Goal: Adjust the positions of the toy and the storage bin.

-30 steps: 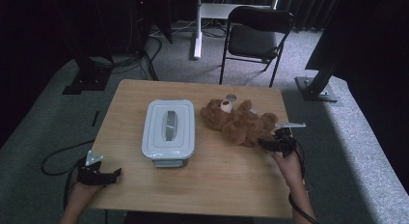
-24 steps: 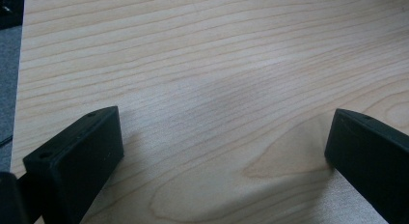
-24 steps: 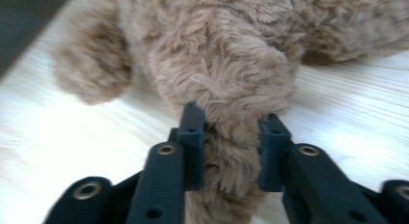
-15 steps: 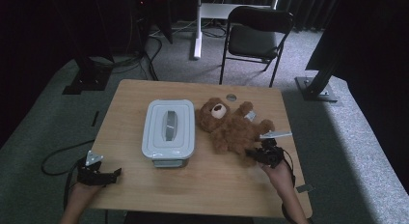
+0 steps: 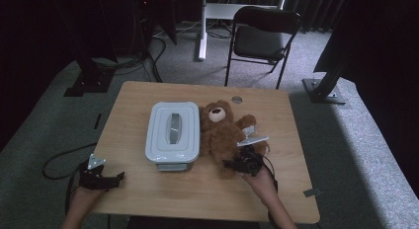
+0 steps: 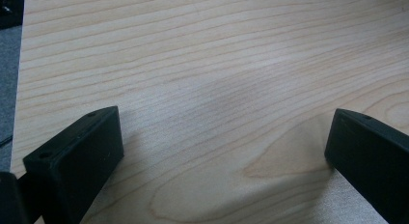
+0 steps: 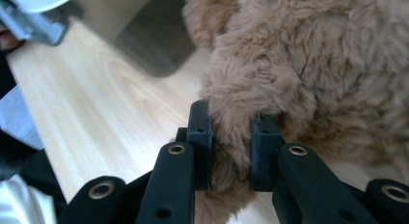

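Spreading across the middle of the high view, the wooden surface [image 5: 148, 115] carries everything in play. A grey lidded box [image 5: 173, 135] stands left of centre, a handle recessed in its lid. The bear [image 5: 222, 135] lies on its back just right of the box, touching its side, head toward the far edge and legs toward the person. A small round disc [image 5: 237, 99] sits near the far edge, beyond the bear's head. The right gripper [image 7: 230, 147] has just been closing its jaws, and they now pinch a tuft of brown fur on the bear's lower leg; in the right gripper view the fur bulges out between the two black pads, with the box's corner blurred beyond. The left gripper [image 5: 101, 177] rests at the near left corner of the surface, well apart from the box, its jaws spread wide over bare wood with nothing between them.
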`<state>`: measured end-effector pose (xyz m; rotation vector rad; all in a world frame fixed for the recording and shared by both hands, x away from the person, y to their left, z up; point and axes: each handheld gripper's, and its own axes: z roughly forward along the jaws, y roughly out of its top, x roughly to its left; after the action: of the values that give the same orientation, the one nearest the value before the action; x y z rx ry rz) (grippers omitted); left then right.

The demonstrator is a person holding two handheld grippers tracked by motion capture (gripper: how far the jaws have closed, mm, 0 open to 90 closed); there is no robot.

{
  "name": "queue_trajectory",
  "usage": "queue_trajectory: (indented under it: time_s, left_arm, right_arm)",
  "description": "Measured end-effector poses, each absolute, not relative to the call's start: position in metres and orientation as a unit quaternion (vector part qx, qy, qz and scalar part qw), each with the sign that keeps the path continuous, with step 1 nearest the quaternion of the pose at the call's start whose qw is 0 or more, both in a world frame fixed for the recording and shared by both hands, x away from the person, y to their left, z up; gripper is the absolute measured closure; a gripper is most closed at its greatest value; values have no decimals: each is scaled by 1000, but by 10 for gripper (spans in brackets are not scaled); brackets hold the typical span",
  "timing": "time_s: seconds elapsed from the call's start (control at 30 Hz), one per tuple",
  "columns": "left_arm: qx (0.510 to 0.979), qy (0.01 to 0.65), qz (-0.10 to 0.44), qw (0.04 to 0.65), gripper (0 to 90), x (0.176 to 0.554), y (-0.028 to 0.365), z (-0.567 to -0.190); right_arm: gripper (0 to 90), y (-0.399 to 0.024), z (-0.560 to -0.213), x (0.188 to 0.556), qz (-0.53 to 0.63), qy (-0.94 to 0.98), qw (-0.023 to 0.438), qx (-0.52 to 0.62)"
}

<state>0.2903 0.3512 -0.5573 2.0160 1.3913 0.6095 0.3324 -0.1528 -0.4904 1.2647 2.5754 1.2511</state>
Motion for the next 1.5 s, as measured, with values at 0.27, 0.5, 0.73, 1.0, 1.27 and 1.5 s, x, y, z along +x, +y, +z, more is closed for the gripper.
queue_trajectory:
  time_s: [0.27, 0.5, 0.73, 1.0, 1.27, 1.5]
  left_arm:
    - [761, 525, 230, 304, 5, 290, 351, -557]
    - [761, 525, 230, 304, 5, 290, 351, -557]
    - [761, 525, 230, 304, 5, 290, 351, -557]
    - [762, 524, 230, 304, 5, 290, 351, -557]
    - [762, 524, 229, 304, 5, 290, 351, -557]
    - [762, 524, 229, 304, 5, 290, 351, -557]
  right_arm:
    - [559, -121, -490, 329, 424, 825, -19, 374]
    - [416, -137, -462, 324, 456, 807, 27, 374]
    - [324, -167, -447, 350, 460, 769, 84, 437]
    - [199, -173, -458, 394, 440, 749, 88, 487]
    - [126, -153, -477, 414, 412, 757, 83, 500]
    - [108, -138, -495, 417, 378, 781, 100, 487]
